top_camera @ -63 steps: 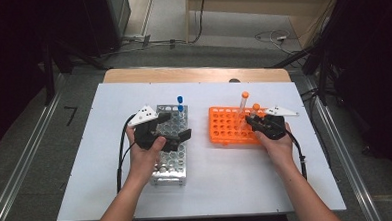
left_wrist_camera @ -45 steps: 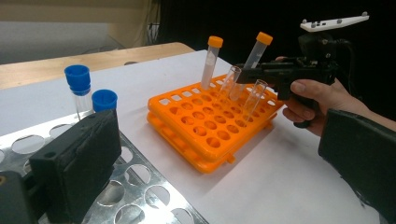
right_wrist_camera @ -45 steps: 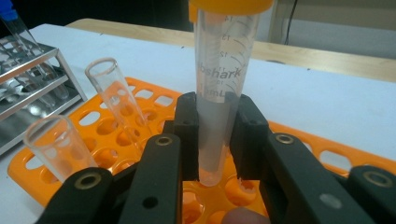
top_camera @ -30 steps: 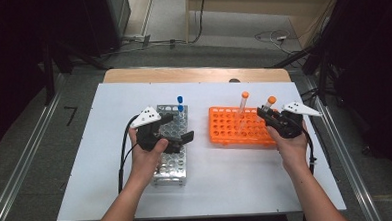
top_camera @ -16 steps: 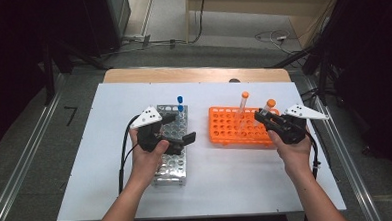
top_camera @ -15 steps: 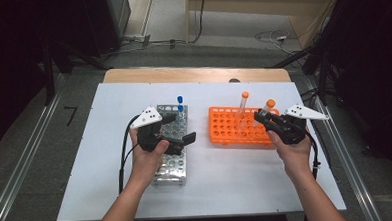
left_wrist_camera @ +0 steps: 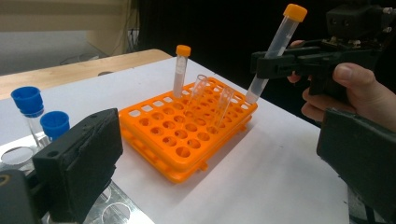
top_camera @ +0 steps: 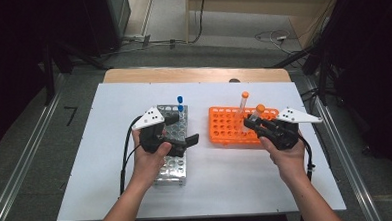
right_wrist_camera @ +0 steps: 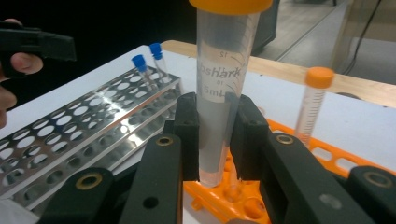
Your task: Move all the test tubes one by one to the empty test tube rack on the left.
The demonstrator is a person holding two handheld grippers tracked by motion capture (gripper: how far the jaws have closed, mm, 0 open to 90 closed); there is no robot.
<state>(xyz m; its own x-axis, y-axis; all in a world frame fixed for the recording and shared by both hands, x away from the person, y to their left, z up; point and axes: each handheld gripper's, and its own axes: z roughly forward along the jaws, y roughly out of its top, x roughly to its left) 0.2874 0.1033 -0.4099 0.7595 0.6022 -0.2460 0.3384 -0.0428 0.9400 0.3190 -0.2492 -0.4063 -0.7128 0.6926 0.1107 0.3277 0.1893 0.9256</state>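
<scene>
My right gripper (top_camera: 257,128) is shut on a clear tube with an orange cap (top_camera: 257,115), held tilted over the right end of the orange rack (top_camera: 225,129). Its jaws clamp the tube (right_wrist_camera: 224,93) at mid-length in the right gripper view, right gripper (right_wrist_camera: 217,135). From the left gripper view, the tube's (left_wrist_camera: 275,51) tip hangs at the rack's (left_wrist_camera: 182,135) far corner. A second orange-capped tube (top_camera: 243,102) stands in the rack. My left gripper (top_camera: 185,138) rests open over the metal rack (top_camera: 173,161), jaws wide apart with nothing between them, left gripper (left_wrist_camera: 219,172).
Two blue-capped tubes (top_camera: 180,105) stand at the far end of the metal rack. Two clear uncapped tubes (left_wrist_camera: 210,93) lean in the orange rack. The white table top (top_camera: 237,189) has bare room in front of both racks; a wooden strip (top_camera: 192,73) borders its far edge.
My right gripper, still shut on the tube, has shifted a little to the left, back toward the orange rack's right end. The left gripper has stayed put.
</scene>
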